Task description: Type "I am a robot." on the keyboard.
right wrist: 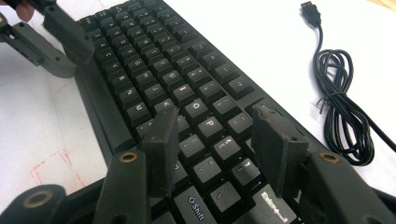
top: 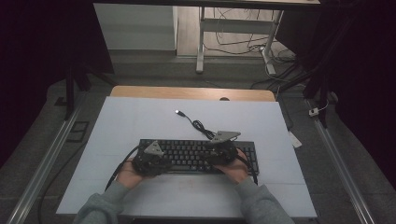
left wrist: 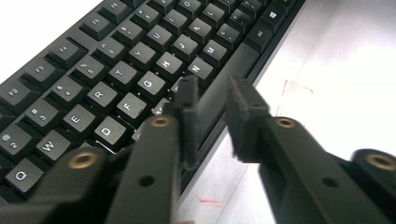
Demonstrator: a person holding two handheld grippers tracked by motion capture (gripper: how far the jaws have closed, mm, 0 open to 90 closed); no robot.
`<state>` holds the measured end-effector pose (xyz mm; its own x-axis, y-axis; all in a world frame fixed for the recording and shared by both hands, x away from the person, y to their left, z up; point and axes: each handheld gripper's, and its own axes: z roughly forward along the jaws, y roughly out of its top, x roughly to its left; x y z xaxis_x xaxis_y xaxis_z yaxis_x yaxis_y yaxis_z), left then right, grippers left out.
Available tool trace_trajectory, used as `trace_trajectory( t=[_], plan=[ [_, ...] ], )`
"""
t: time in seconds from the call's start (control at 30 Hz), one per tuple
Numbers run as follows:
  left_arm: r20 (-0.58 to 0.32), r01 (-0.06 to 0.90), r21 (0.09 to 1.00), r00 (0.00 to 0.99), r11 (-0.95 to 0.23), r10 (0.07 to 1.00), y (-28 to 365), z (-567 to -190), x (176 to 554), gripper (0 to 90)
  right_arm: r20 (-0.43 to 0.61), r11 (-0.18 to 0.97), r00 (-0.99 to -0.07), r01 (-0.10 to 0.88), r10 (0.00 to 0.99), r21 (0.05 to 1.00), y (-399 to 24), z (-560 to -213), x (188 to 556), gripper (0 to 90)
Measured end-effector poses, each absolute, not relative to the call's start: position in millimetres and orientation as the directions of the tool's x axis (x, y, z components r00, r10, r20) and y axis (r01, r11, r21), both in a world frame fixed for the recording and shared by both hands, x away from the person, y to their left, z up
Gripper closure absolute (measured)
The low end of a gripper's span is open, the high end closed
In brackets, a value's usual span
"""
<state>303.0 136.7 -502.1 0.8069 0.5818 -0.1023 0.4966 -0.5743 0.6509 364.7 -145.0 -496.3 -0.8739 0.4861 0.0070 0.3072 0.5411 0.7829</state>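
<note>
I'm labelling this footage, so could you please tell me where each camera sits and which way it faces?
High view: fixed above the person's side, looking forward and down on the table; forearms, hands, both grippers show.
Left gripper view: rides the left gripper, looking along its jaws at the keyboard's front edge.
Right gripper view: rides the right gripper, facing the keys and coiled cable; the left gripper appears top left.
All share the keyboard.

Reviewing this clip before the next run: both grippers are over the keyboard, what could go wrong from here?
1. The left gripper has narrow jaws over the keyboard's front edge near the space bar; it may slip off or press keys.
2. The right gripper hangs open above the P and Shift keys; lowering could mash several.
3. The coiled cable lies loose beside the keyboard and could snag.
</note>
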Motion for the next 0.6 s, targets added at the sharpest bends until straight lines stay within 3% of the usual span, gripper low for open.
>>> trace_trajectory(
  t=[0.33,0.6],
  plan=[
    [-0.089,0.507,0.628,0.801,-0.591,0.592,133.6,-508.2,305.0,87.8,0.004,0.547,-0.872,0.31,0.489,0.777,-144.6,-497.7,365.4,51.5],
    [-0.08,0.506,0.612,0.804,-0.608,0.589,129.2,-512.0,305.5,88.8,0.002,0.551,-0.873,0.309,0.487,0.775,-144.1,-498.3,365.5,51.2]
  ],
)
